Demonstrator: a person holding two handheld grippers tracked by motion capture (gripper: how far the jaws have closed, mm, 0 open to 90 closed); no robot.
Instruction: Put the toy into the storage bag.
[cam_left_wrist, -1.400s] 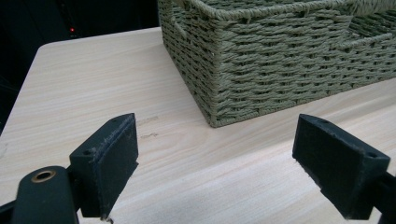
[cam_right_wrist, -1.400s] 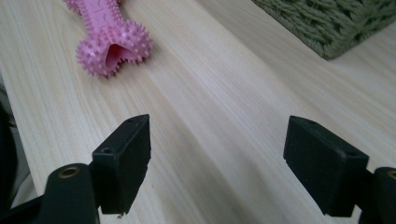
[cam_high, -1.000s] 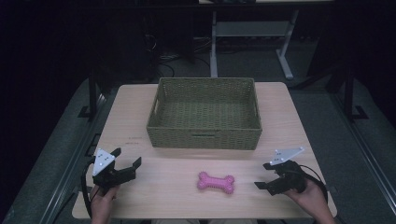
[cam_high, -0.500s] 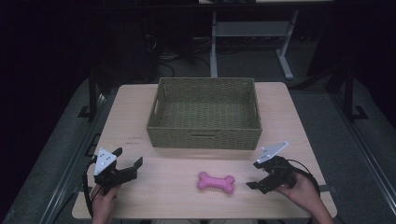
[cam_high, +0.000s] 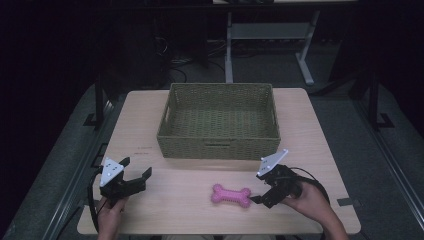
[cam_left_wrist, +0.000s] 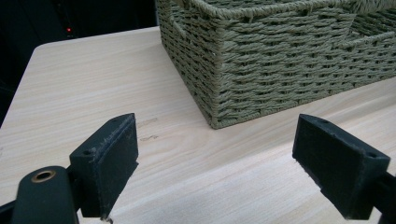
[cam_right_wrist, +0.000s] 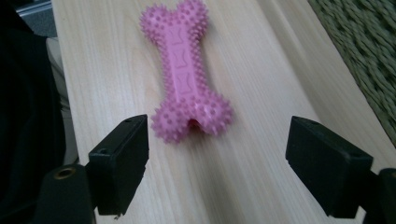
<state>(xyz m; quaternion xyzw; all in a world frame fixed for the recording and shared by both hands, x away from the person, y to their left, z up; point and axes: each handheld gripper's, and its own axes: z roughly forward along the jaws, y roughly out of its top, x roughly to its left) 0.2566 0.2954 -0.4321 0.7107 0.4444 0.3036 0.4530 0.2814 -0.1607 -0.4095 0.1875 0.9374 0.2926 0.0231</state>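
Observation:
A pink spiked bone toy (cam_high: 231, 195) (cam_right_wrist: 186, 73) lies flat on the table's front middle. My right gripper (cam_high: 261, 193) (cam_right_wrist: 217, 163) is open just to its right, jaws pointing at the bone's near end, which sits between and slightly ahead of the fingertips without touching them. A green woven basket (cam_high: 218, 149) (cam_left_wrist: 261, 70) stands behind the toy, with nothing visible inside. At the front left my left gripper (cam_high: 136, 174) (cam_left_wrist: 217, 168) rests open and holds nothing, facing the basket's front left corner.
The wooden table (cam_high: 320, 150) has its front edge close behind both hands. Table legs and cables (cam_high: 235, 55) stand on the dark floor beyond the far edge.
My right gripper has moved left toward the bone's right end and now sits right at it. The left gripper and the bone have stayed put.

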